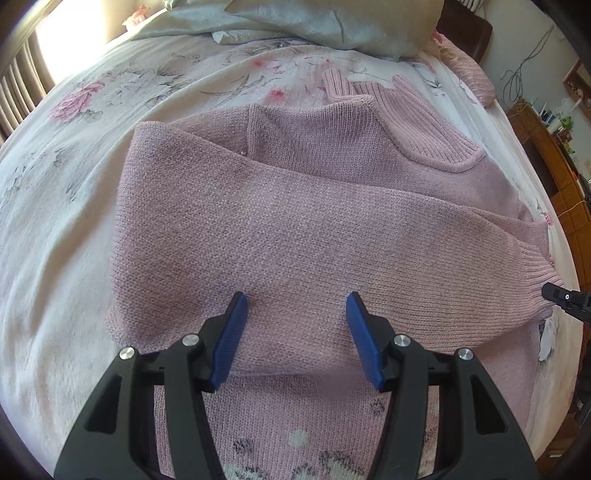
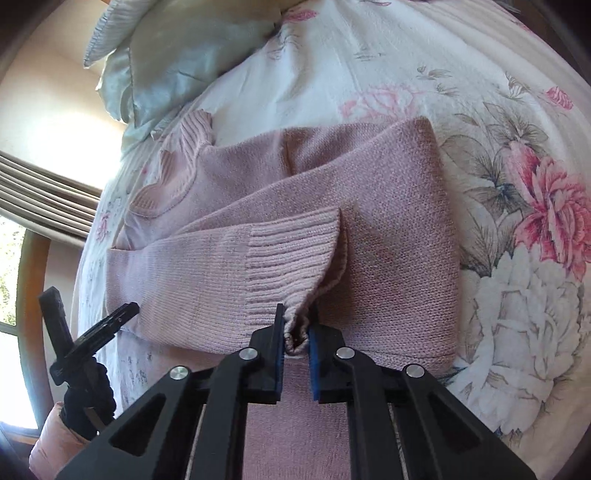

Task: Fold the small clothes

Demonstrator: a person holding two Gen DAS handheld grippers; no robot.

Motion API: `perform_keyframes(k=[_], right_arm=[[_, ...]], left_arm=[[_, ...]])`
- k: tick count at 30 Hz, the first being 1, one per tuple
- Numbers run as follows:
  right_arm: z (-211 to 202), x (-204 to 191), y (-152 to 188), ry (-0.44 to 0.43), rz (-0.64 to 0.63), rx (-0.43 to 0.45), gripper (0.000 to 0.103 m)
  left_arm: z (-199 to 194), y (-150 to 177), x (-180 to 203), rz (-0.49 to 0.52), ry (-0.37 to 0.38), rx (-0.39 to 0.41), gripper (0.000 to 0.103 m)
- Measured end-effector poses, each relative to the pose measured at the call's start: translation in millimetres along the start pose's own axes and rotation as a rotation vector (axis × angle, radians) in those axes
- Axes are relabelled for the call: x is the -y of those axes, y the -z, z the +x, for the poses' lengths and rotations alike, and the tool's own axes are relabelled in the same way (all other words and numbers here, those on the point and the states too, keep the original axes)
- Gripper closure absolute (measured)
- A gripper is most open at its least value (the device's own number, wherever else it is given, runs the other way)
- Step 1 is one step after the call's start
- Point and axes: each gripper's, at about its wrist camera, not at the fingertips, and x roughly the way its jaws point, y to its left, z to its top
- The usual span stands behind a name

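Sweater [image 1: 295, 221] on floral bedspread [image 1: 74, 184] nr pillows [image 1: 295, 22]; right tool [image 2: 296, 328] pinches cuff [image 2: 291, 273], left tool [image 1: 295, 314] spread wide.

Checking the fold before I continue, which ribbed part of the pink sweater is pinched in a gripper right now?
The sleeve cuff, bunched between the right gripper pads. The ribbed collar lies free on the bed, and the left gripper is open.

bed [image 1: 74, 206]: floral cover | on it: pink sweater [image 1: 295, 221], pale pillows [image 1: 295, 22]
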Motion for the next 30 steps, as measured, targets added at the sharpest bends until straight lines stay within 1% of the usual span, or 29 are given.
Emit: perform_keyframes(k=[2,6,11,12,13,14,15,16,19,22,24,25,27,30], right_arm=[[11.8,6.7,2.2,0.025,0.014,-0.028,0.088],[21.2,11.9,6.1,0.017,0.024,-0.024,0.088],[20.9,10.6,2.6,0.013,-0.009,-0.040,0.087],[15.1,7.4,1.5,0.029,-0.024,-0.038,0.083],[5.8,2.6,0.4,0.066,-0.046,-0.014,0.077],[-5.4,-2.9,-1.6,0.108,-0.078,0.026,0.065],[-16.7,-7.8,-3.8,0.120,-0.107,0.069,0.061],[-25.6,-12.3,-7.5,0.102,-0.129,0.101,0.061],[-30.9,-29.6,-31.4,0.032,-0.172,0.127,0.061],[-12.8,-53.7,-63.5,0.015,-0.205,0.104,0.061],[0.1,-72.0,-84.0,-0.016,-0.232,0.090,0.061],[7.0,-81.1,-95.4,-0.029,-0.240,0.081,0.061],[22.3,-97.5,-118.9,-0.049,-0.244,0.059,0.060],[49.3,-115.3,-155.2,-0.035,-0.240,0.010,0.057]], left_arm=[[2.3,0.5,0.6,0.013,-0.003,-0.001,0.047],[6.3,1.4,-1.9,0.024,0.009,0.005,0.046],[7.2,-0.7,-3.8,0.021,0.024,0.002,0.045],[5.1,-2.4,-3.9,0.018,0.029,-0.005,0.045],[1.2,-5.2,-4.4,0.014,0.035,-0.009,0.046],[-4.5,-9.1,-5.5,0.013,0.040,0.000,0.046],[-11.5,-14.4,-5.7,0.018,0.045,0.021,0.045],[-17.5,-20.4,-4.5,0.029,0.043,0.042,0.044],[-27.3,-48.2,0.7,0.060,0.047,0.088,0.043],[-23.0,-82.8,9.2,0.073,0.058,0.100,0.042],[-16.9,-107.8,15.3,0.068,0.075,0.101,0.041],[-12.6,-119.6,16.6,0.058,0.093,0.098,0.038],[-0.7,-142.2,17.1,0.025,0.123,0.083,0.038],[25.0,-170.7,16.8,-0.031,0.147,0.026,0.038]])
